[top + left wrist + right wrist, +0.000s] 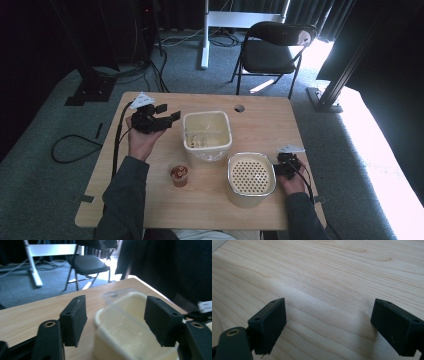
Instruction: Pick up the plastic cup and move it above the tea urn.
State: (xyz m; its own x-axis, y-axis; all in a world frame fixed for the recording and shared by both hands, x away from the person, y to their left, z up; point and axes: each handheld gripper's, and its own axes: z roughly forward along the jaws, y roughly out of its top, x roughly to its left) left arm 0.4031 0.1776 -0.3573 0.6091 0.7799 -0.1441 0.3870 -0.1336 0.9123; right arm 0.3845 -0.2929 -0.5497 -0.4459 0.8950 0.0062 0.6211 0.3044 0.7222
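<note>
While the high view looks down on the wooden table point(150, 200), the left gripper point(169, 113) hovers near the table's far left corner with its jaws apart, pointing at the clear tub point(207, 136) that stands at mid-table; the right gripper point(280, 168) rests by the right edge, just beside the cream container with a perforated lid point(251, 178), and a small cup point(179, 175) sits toward the near edge. From the left gripper view, the left gripper point(115, 319) stands released, the tub's point(125, 322) near wall lying between the jaws without either pad pressing on it, so the step looks like a reach for the rim. To do it well, I judge the hand should sink until one pad is inside and one outside the thin wall, squarely, then close gently, since such plastic may flex or slide. From the right gripper view, the right gripper point(328, 327) is also unclenched, empty over bare table point(332, 277), and could steady the tub.
</note>
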